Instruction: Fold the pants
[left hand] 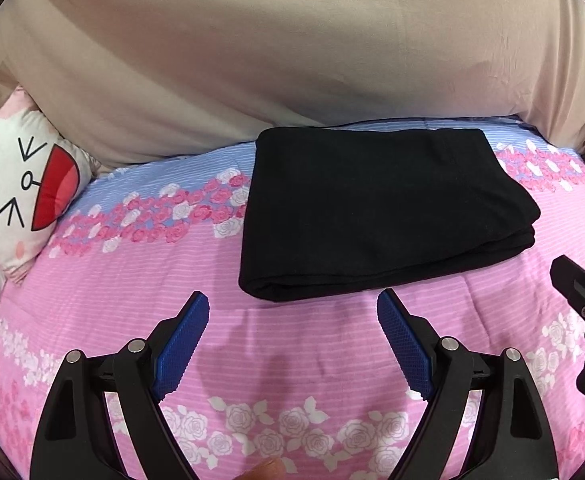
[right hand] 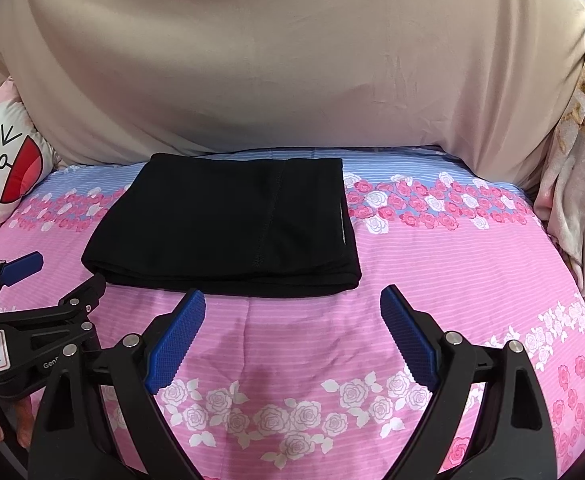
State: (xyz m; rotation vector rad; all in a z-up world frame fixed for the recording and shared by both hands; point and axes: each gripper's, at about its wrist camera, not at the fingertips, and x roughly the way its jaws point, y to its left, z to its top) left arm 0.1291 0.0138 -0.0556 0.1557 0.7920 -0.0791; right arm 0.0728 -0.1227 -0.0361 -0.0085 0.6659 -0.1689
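The black pants (left hand: pixel 380 212) lie folded into a flat rectangle on the pink floral bedsheet (left hand: pixel 292 368); they also show in the right wrist view (right hand: pixel 228 224). My left gripper (left hand: pixel 292 308) is open and empty, just short of the pants' near edge. My right gripper (right hand: pixel 292 304) is open and empty, also just short of the near edge. The left gripper shows at the left of the right wrist view (right hand: pixel 44 292), apart from the pants. Part of the right gripper's body shows at the right edge of the left wrist view (left hand: pixel 584 308).
A beige cushion or headboard (right hand: pixel 292 60) rises behind the pants. A white pillow with a cartoon face (left hand: pixel 24 184) lies at the far left. A pale floral cloth (right hand: pixel 580 200) hangs at the right. The bedsheet (right hand: pixel 292 360) stretches below the grippers.
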